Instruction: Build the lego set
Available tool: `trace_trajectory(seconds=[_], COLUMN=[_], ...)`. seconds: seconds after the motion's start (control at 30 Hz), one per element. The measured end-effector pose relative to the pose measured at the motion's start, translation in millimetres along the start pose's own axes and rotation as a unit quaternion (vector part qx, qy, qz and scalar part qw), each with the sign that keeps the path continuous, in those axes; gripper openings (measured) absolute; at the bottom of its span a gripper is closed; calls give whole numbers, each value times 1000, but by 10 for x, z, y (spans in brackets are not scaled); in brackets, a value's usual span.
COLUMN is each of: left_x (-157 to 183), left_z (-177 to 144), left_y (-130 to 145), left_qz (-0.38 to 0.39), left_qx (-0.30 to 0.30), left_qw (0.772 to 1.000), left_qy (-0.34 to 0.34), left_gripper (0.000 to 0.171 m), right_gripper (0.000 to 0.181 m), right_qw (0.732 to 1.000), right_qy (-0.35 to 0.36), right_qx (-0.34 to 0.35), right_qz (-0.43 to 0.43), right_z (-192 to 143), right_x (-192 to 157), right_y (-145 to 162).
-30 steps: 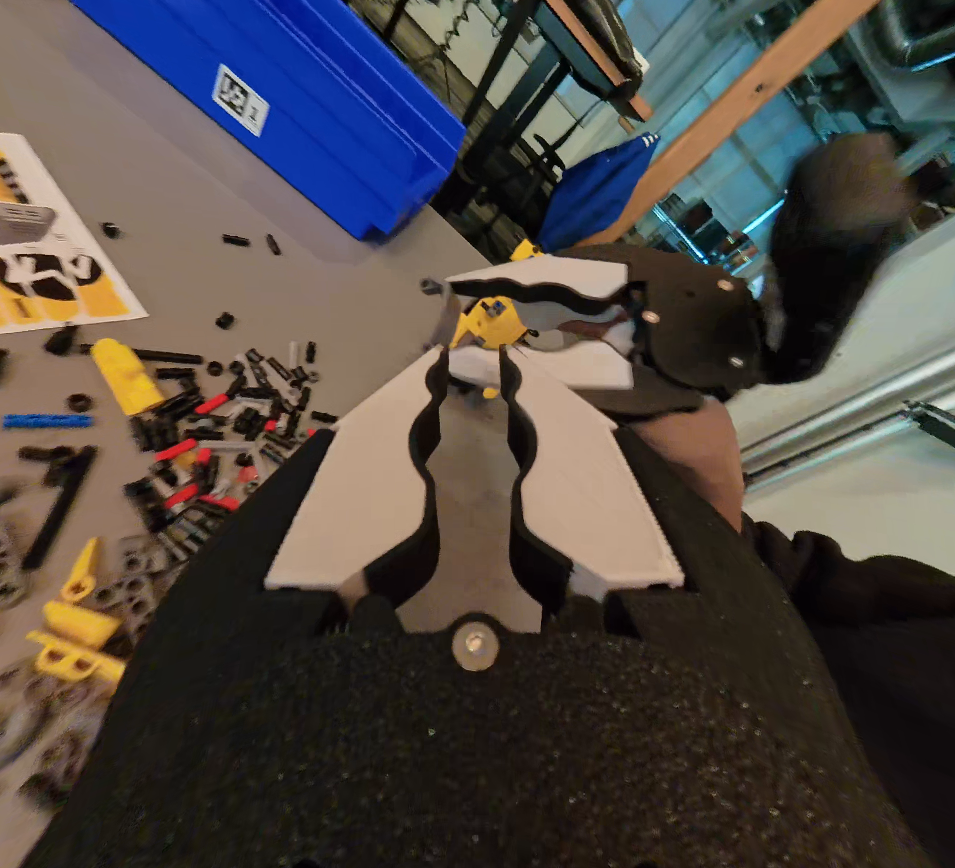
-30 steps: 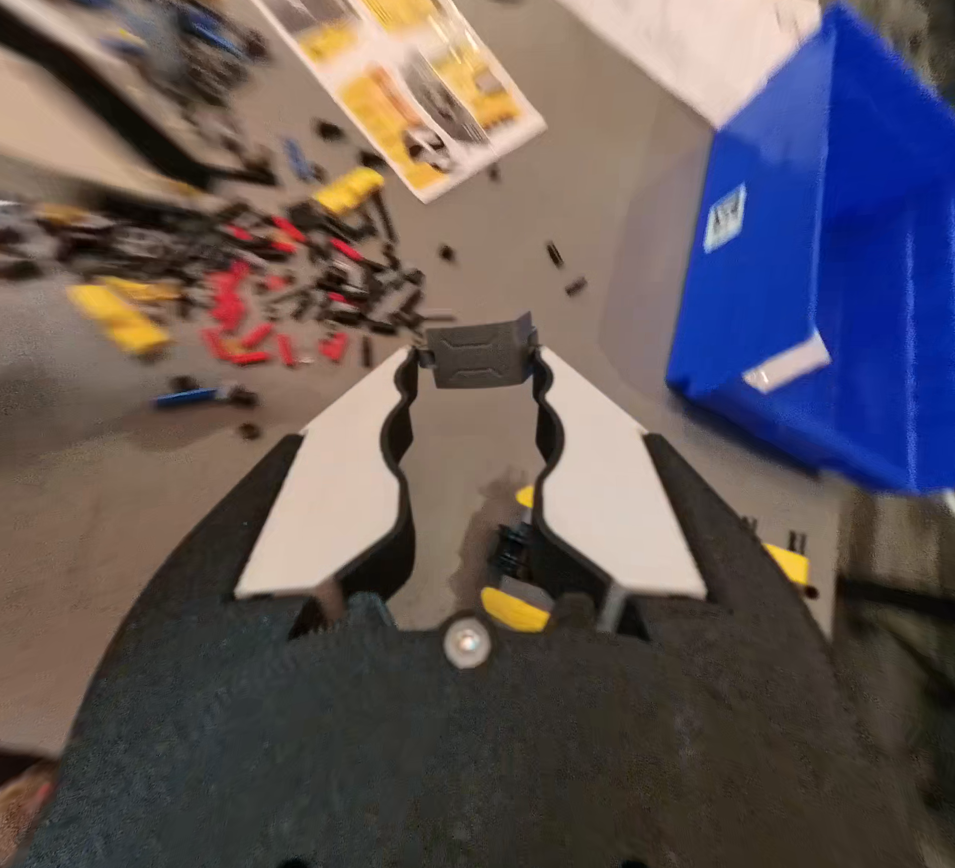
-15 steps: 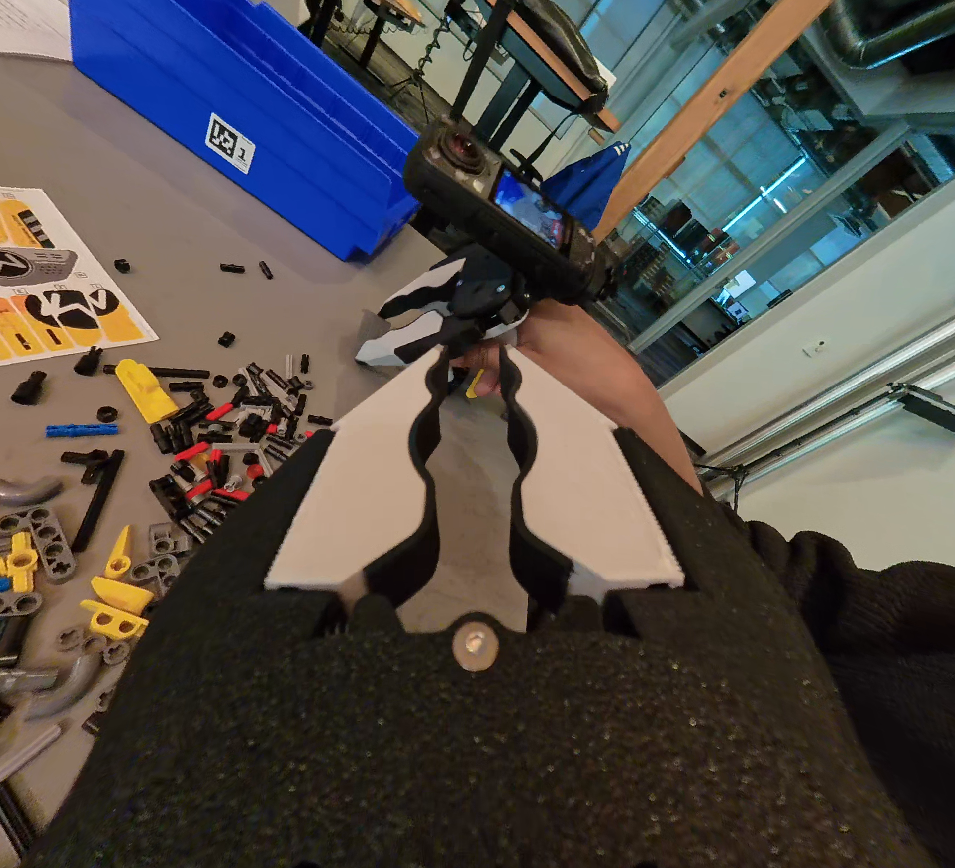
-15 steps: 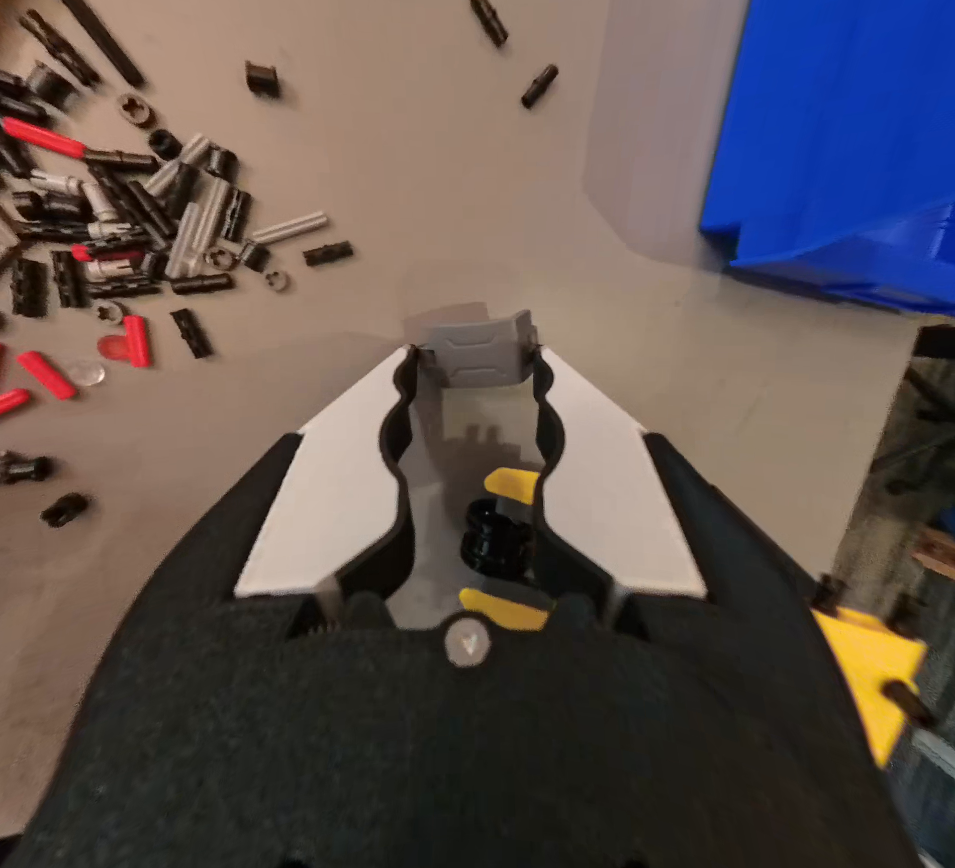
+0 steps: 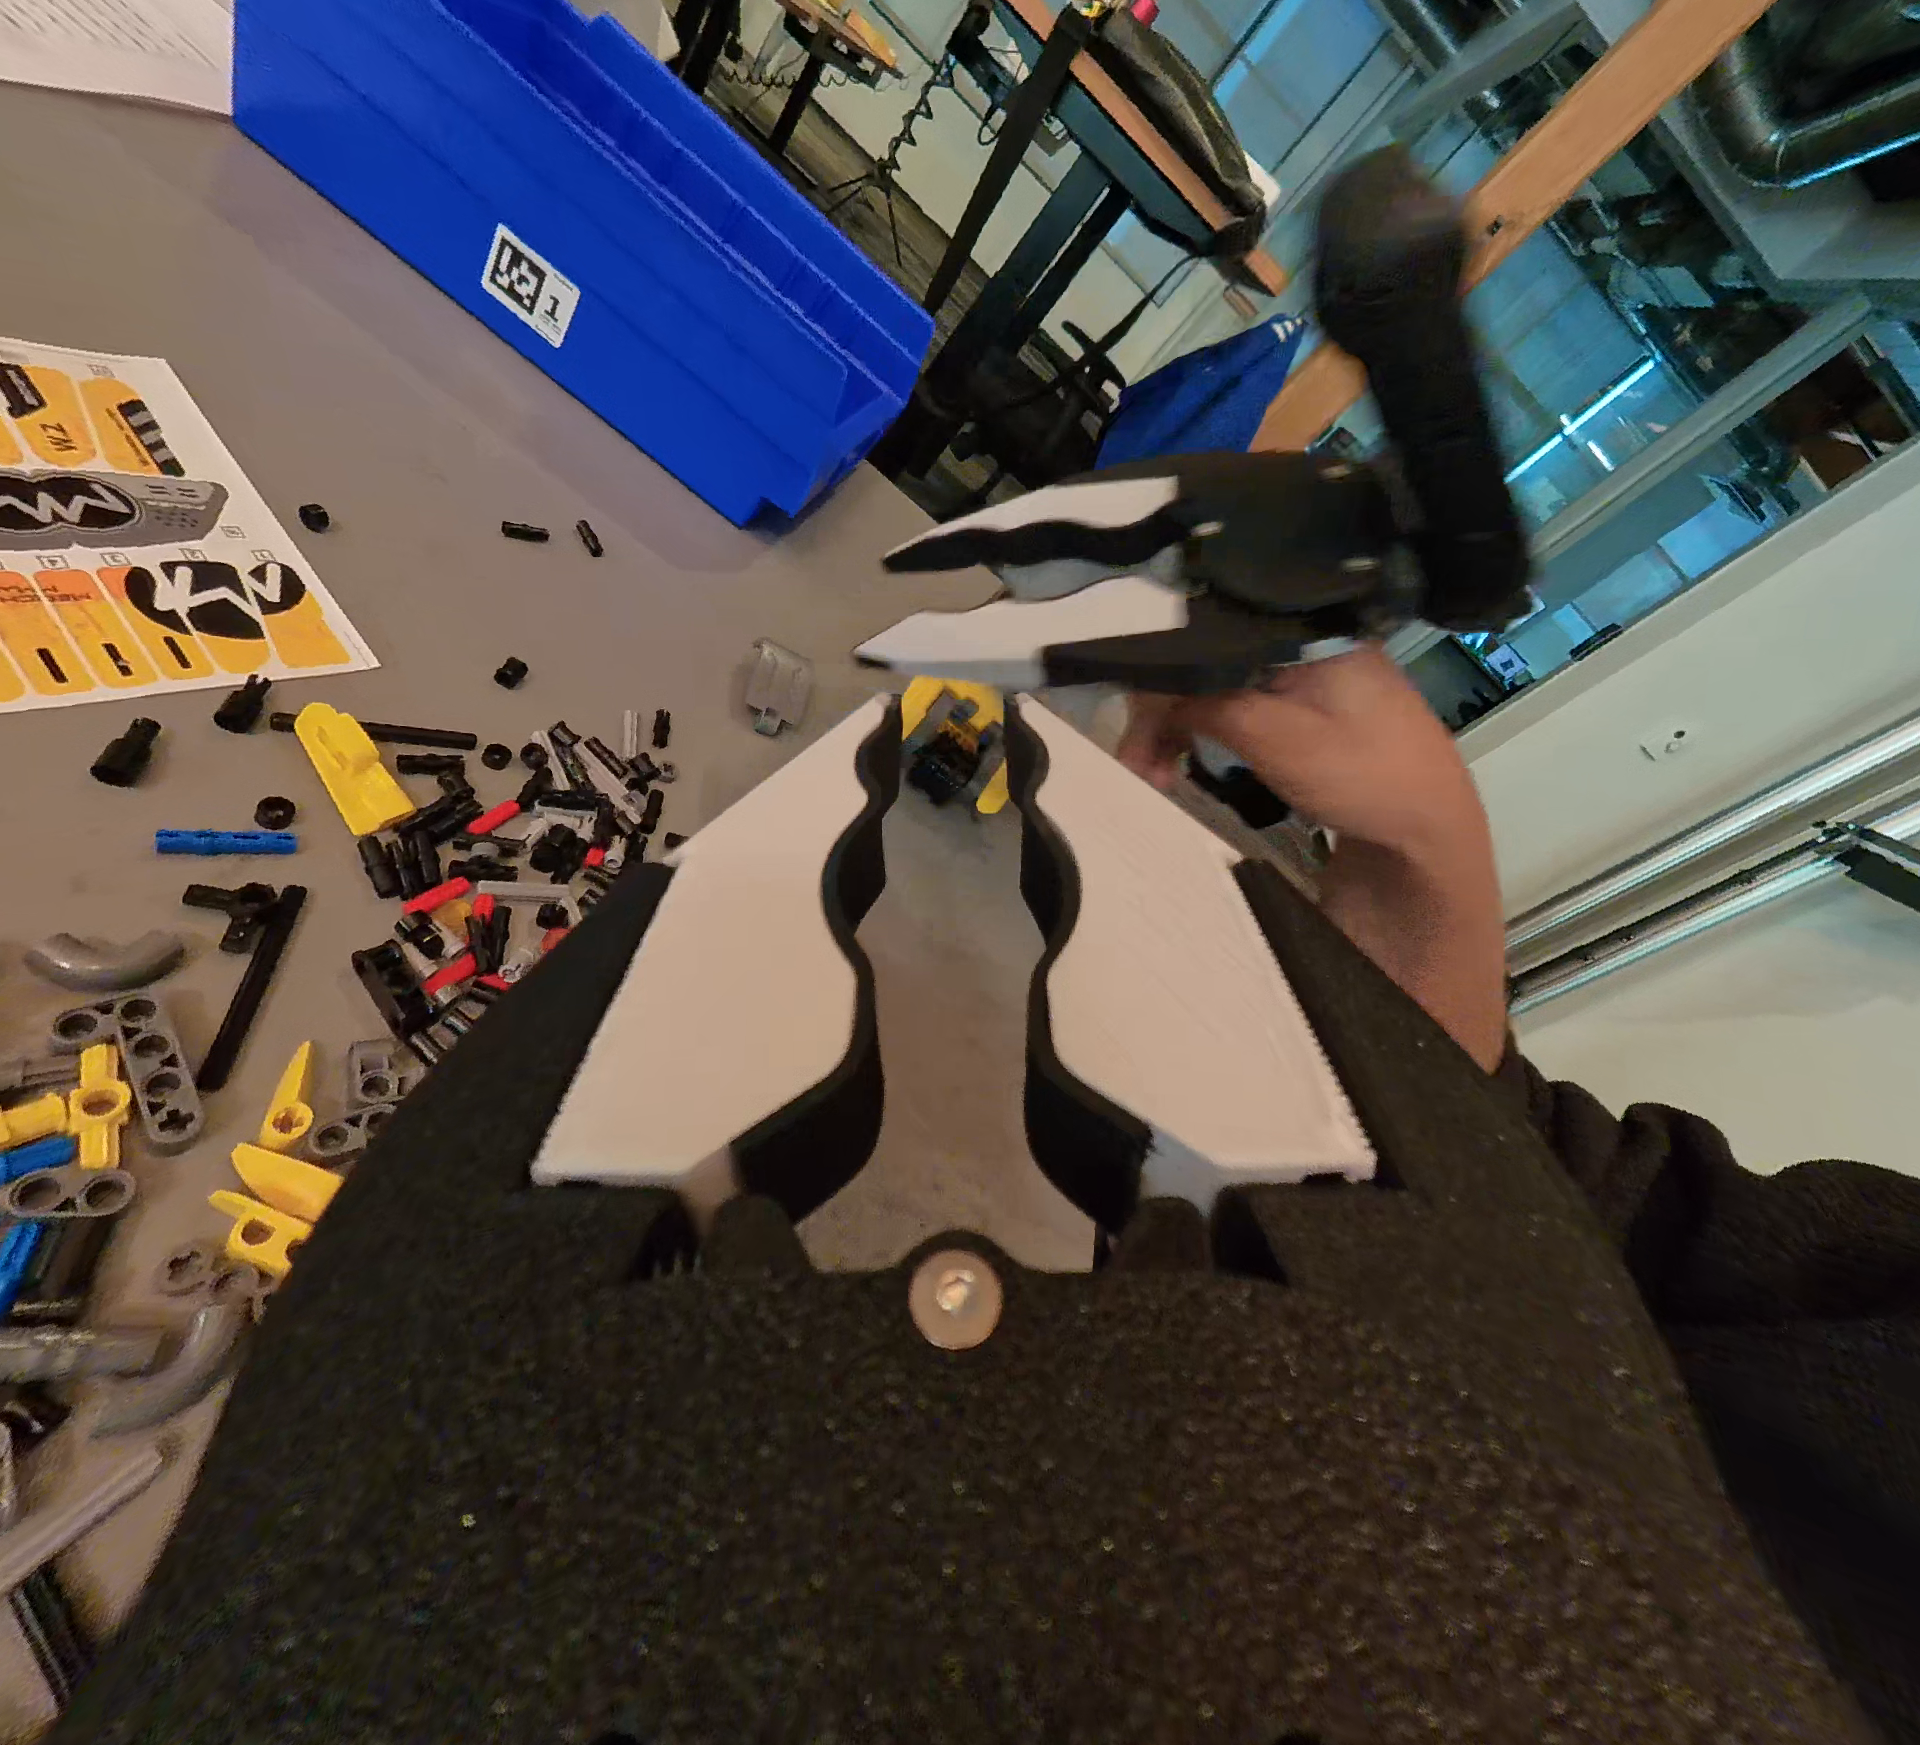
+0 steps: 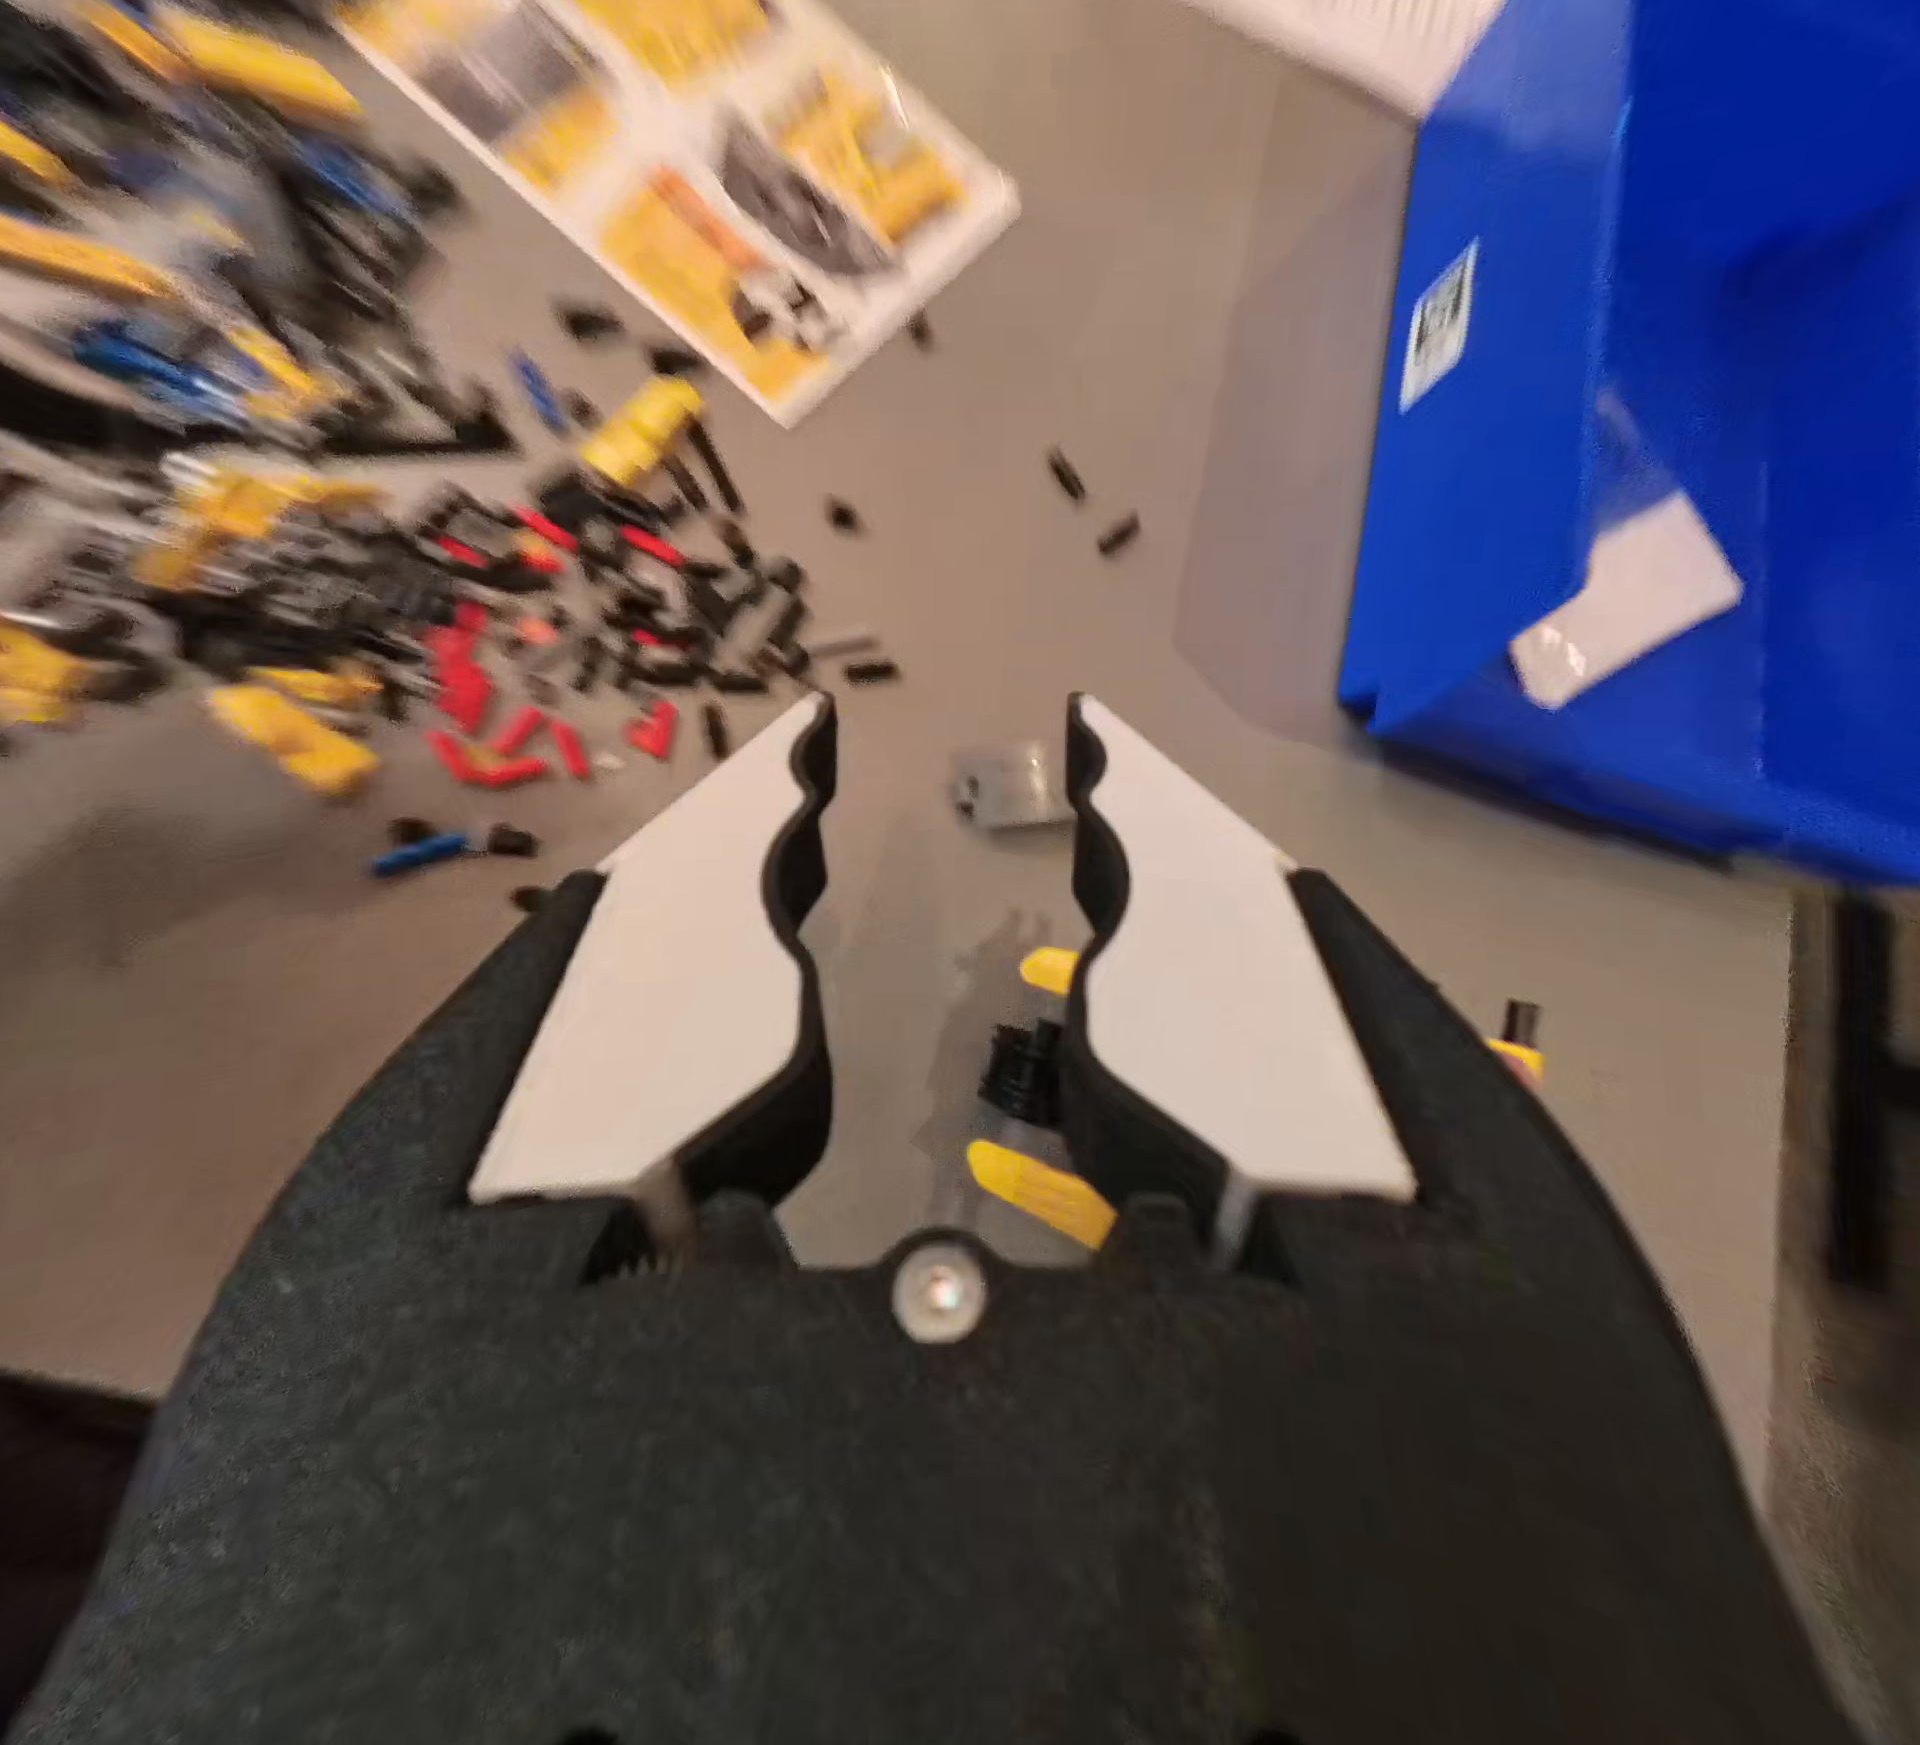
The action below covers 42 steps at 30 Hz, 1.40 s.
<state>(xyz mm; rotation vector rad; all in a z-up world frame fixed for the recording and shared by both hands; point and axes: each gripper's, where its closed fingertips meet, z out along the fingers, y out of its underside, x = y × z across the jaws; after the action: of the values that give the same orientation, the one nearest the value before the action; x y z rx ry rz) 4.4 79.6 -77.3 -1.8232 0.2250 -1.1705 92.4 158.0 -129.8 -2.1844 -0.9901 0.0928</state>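
In the left wrist view my left gripper point(image 5: 953, 708) is shut on a small yellow and black assembly point(image 5: 951, 745), held just above the grey table. My right gripper point(image 5: 871, 609) comes in from the right, open and empty, just above and beyond the left fingertips. A small grey curved panel piece point(image 5: 777, 682) lies on the table just left of its tips. In the blurred right wrist view the right gripper point(image 6: 951, 719) is open, and the grey piece point(image 6: 1003, 791) lies below its tips. The yellow assembly point(image 6: 1039, 1072) shows under the right finger.
A blue bin point(image 5: 571, 189) stands at the back near the table's edge and shows at the right in the right wrist view point(image 6: 1662, 345). A pile of small black, red and yellow parts point(image 5: 499, 864) and a sticker sheet point(image 5: 156, 552) lie left. A person's hand point(image 5: 1351, 791) holds the right gripper.
The right gripper let go of the grey panel piece, which now lies on the table, and drew back above it. The left gripper still holds the yellow assembly.
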Motion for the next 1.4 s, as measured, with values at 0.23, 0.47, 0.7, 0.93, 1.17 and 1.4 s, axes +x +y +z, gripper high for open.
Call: trace_trajectory(seconds=[0.23,0.47,0.7,0.93,1.17,1.4], left_x=[-124,-108,-16,-30,-61,-64], left_z=[237,700,1198,1354,1383,1409], left_y=[198,483,775,933,995,1058], left_qz=[-6,2,50,49,53,60], left_qx=[-39,-79,-89,-107,-126,-146], left_qw=[999,997,994,992,988,985], left_qy=[-17,-22,-43,-54,-67,-71], left_gripper=[19,19,19,19,19,19], right_gripper=[44,44,44,30,12,8], right_qw=[966,949,953,962,937,911], right_qy=[-4,53,20,63,-38,-103], right_qx=[258,244,206,224,265,299], right_qz=[32,194,223,146,224,263], right_z=[-1165,-837,-254,-154,-204,-281], right_x=[404,1626,1748,1791,1830,1820], right_y=[-256,927,1528,1503,1479,1445])
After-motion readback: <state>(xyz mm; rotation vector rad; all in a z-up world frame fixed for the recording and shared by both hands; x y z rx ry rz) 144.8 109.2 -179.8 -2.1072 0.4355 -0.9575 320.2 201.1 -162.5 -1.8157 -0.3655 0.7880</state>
